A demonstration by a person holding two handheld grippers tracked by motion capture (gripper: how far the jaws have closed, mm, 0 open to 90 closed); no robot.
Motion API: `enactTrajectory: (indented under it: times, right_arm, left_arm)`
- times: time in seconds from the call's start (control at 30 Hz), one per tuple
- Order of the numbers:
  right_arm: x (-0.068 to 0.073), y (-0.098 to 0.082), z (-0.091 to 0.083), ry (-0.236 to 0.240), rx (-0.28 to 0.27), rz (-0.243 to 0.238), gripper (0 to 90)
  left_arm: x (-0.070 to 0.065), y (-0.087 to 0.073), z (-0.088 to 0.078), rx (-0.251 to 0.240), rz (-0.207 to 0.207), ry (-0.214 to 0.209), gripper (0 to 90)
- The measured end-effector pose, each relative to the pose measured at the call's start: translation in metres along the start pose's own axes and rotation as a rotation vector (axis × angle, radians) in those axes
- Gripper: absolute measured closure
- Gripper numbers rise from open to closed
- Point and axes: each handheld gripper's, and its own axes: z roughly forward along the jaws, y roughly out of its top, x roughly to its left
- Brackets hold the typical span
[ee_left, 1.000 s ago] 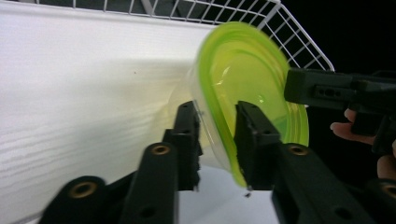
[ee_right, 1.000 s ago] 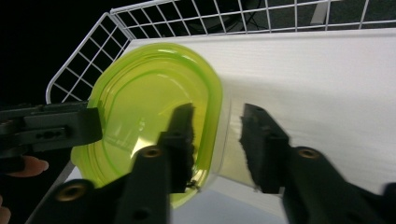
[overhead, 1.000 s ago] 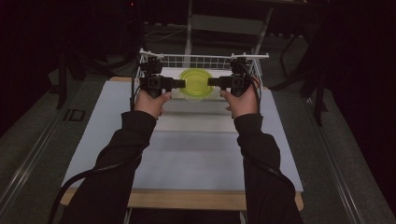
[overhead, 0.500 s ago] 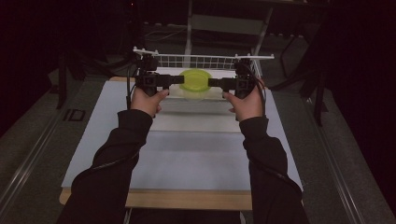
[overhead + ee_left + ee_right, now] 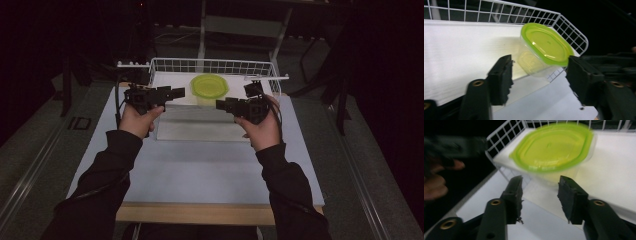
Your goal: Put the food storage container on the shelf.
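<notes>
The left gripper (image 5: 537, 82) has its jaws wide apart, with nothing between them. Beyond them a clear tub (image 5: 534, 61) with a green lid (image 5: 546, 45) sits in a white wire basket (image 5: 574, 32) — at its corner.

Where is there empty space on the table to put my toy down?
The near half of the table, between the two sleeves, is bare. It is crowded at the far end, where the wire basket holds the green-lidded container and both claws hover.

White wire basket (image 5: 215, 65) on a pale table (image 5: 200, 170); dark, perhaps metal, frames behind.
</notes>
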Motion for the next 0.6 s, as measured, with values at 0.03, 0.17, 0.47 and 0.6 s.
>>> enactTrajectory:
  times: [0.03,0.17,0.47,0.6]
  right_arm:
    - [-0.001,-0.006,0.002,0.004,0.008,-0.009,65.4]
    - [-0.002,-0.015,0.005,-0.009,0.025,-0.012,79.7]
    - [-0.004,-0.028,0.028,-0.014,0.055,-0.006,90.0]
    - [-0.003,-0.024,0.036,-0.004,0.044,0.005,90.0]
  left_arm:
    - [0.001,-0.002,-0.005,-0.004,0.024,-0.019,30.9]
    - [0.006,-0.011,-0.021,-0.033,0.057,-0.089,25.6]
    - [0.006,-0.071,-0.009,0.006,0.13,-0.089,1.2]
    - [0.005,-0.111,0.002,0.015,0.174,-0.048,1.2]
